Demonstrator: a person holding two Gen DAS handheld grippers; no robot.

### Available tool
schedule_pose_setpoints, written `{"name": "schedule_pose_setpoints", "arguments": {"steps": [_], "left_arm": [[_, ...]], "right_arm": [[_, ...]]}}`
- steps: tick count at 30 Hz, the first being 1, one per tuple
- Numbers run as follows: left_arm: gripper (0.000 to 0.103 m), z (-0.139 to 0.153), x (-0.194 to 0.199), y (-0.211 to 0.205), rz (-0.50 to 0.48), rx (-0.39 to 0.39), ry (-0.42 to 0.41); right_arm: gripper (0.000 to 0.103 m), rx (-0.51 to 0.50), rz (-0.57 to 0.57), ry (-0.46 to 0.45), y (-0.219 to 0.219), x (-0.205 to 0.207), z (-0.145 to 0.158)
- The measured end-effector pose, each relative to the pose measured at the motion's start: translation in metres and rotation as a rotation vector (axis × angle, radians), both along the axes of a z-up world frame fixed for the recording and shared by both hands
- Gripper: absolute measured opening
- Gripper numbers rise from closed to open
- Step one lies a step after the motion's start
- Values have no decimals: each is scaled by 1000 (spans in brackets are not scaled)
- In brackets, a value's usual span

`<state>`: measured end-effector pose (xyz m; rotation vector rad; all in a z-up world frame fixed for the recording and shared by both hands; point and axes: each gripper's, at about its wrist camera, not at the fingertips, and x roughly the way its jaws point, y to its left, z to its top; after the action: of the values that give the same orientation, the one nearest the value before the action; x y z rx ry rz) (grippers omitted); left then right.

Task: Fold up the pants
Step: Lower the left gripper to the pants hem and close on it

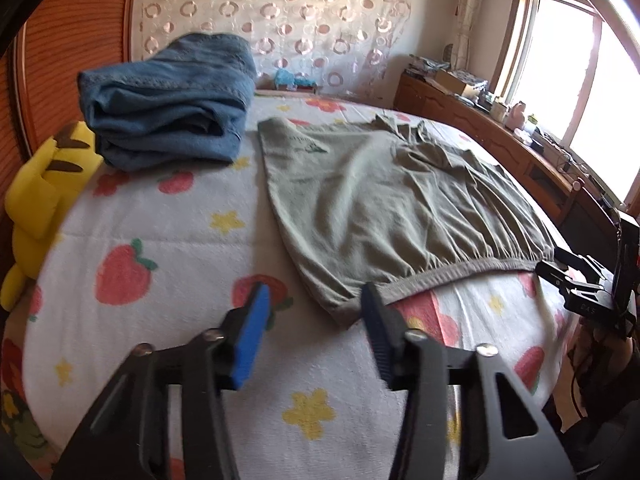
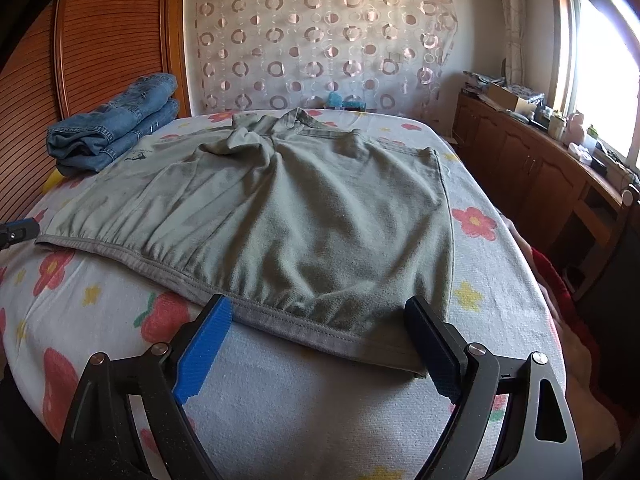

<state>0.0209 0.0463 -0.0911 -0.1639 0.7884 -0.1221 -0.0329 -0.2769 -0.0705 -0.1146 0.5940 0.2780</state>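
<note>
Grey-green pants (image 1: 380, 200) (image 2: 300, 208) lie spread flat on the bed, elastic waistband toward me. In the left wrist view my left gripper (image 1: 315, 292) hovers at the waistband's left corner; that corner sits in the gap near the right finger, and the blue pads do not press it. My right gripper (image 2: 318, 302) stands wide open over the waistband's right end, with the cloth's corner by its right finger. The right gripper (image 1: 560, 268) also shows at the left wrist view's right edge. The left gripper's tip (image 2: 16, 232) shows at the right wrist view's left edge.
Folded blue jeans (image 1: 168, 108) (image 2: 112, 124) sit at the bed's far left, beside a yellow plush toy (image 1: 48, 184). The strawberry-and-flower bedspread (image 1: 160, 240) covers the bed. A wooden headboard stands on the left, a cluttered wooden cabinet (image 2: 540, 168) under the window on the right.
</note>
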Motion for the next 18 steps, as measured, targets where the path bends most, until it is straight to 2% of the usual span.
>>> {"name": "schedule_pose_setpoints", "arguments": {"steps": [5, 15, 18], "left_arm": [[31, -4, 1, -2, 0, -12, 5], [31, -4, 4, -7, -10, 44, 13], [14, -4, 5, -7, -26, 24, 18]], "right_arm": [[89, 9, 3, -15, -3, 2, -5], [90, 4, 14, -2, 0, 18, -1], [90, 1, 19, 1, 0, 21, 0]]}}
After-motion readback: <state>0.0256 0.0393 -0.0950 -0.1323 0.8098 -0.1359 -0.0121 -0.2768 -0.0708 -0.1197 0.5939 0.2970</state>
